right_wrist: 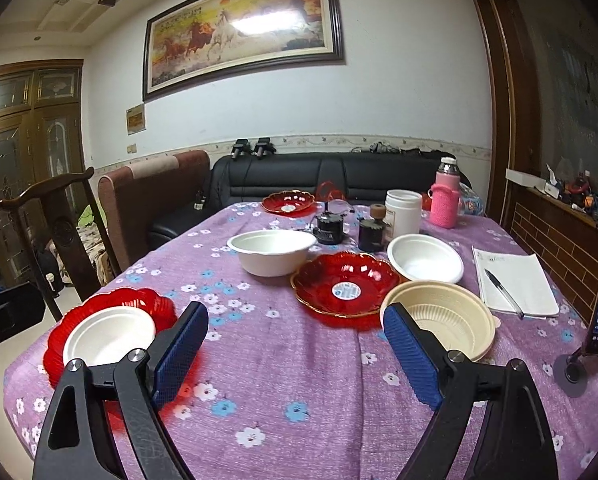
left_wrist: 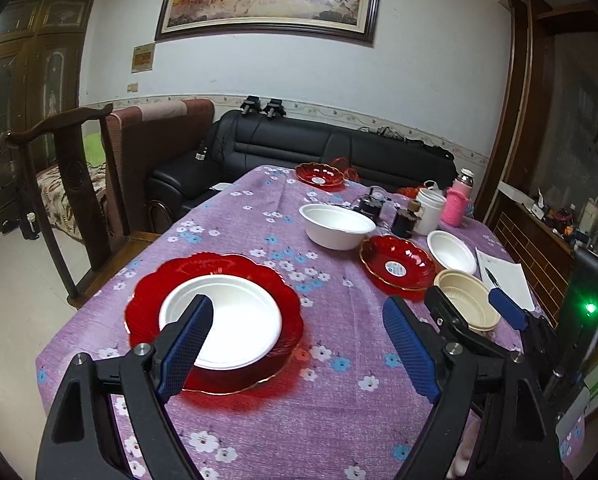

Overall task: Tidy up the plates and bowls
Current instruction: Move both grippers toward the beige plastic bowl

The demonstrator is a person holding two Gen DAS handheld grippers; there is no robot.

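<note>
Both grippers hang spread and empty over the purple floral table.

The left gripper (left_wrist: 297, 338) has its blue pads wide apart, nothing between them; its left pad overlaps the white plate (left_wrist: 235, 320) that sits on the big red plate (left_wrist: 215, 280) near the table's left edge. The right gripper (right_wrist: 295, 346) is just as wide, also empty, its right pad in front of the beige bowl (right_wrist: 447, 316). Beyond, mid-table, sit a red dish (right_wrist: 345, 284), a white bowl (right_wrist: 273, 252) and a shallower white bowl (right_wrist: 425, 264). Another red dish (right_wrist: 287, 202) lies at the far end, near the jar (right_wrist: 402, 212) and pink bottle (right_wrist: 445, 200). A notepad (right_wrist: 513, 284) with a pen lies to the right.
</note>
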